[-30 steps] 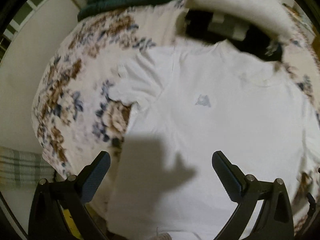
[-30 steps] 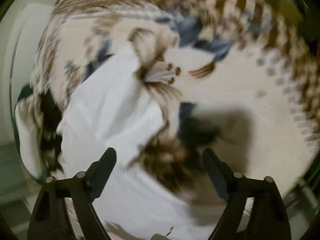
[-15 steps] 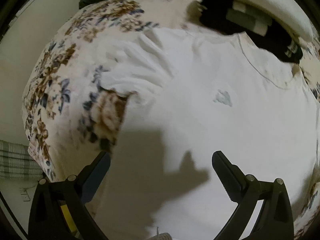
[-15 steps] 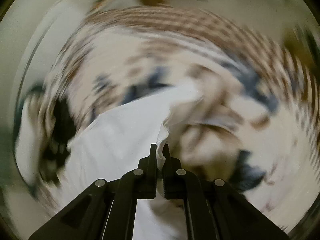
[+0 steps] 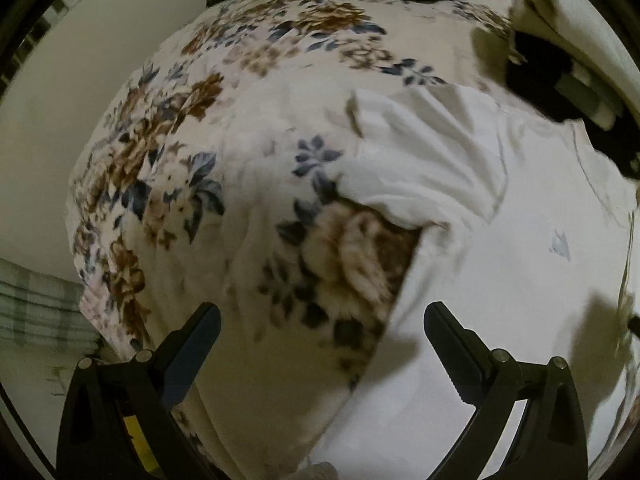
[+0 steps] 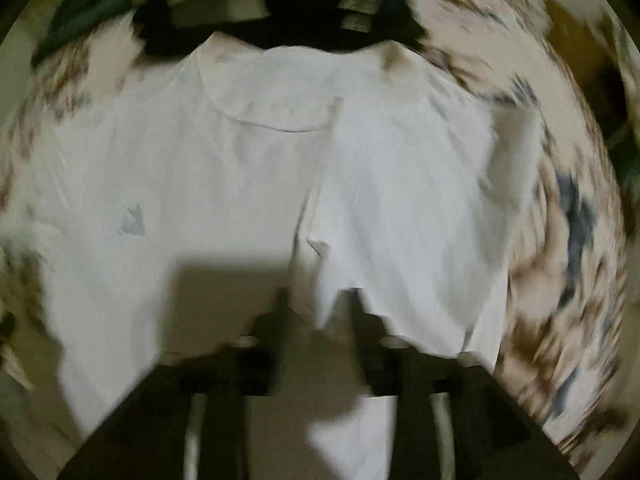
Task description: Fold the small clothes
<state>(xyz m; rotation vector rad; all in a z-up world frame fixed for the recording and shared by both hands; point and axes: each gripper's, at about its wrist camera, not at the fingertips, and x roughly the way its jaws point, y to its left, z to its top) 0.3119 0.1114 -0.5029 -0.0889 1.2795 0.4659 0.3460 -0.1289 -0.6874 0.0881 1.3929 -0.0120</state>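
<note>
My left gripper [image 5: 322, 344] hovered over the bed, its 2 fingers spread wide with nothing between them, straddling the side edge of the white shirt [image 5: 500, 280]. My right gripper [image 6: 316, 320] pointed toward the collar [image 6: 276, 124], fingers nearly together with a fold of the shirt pinched between them, the right side doubled over toward the middle. The right view was badly smeared, so I could not tell how firm that pinch was. The shirt lay on the flowered blanket [image 5: 192, 184], 1 sleeve [image 5: 420, 160] bunched, a small grey mark [image 6: 132, 222] on its chest. Dark clothes [image 6: 304, 4] lay just beyond the collar, their shape unclear.
</note>
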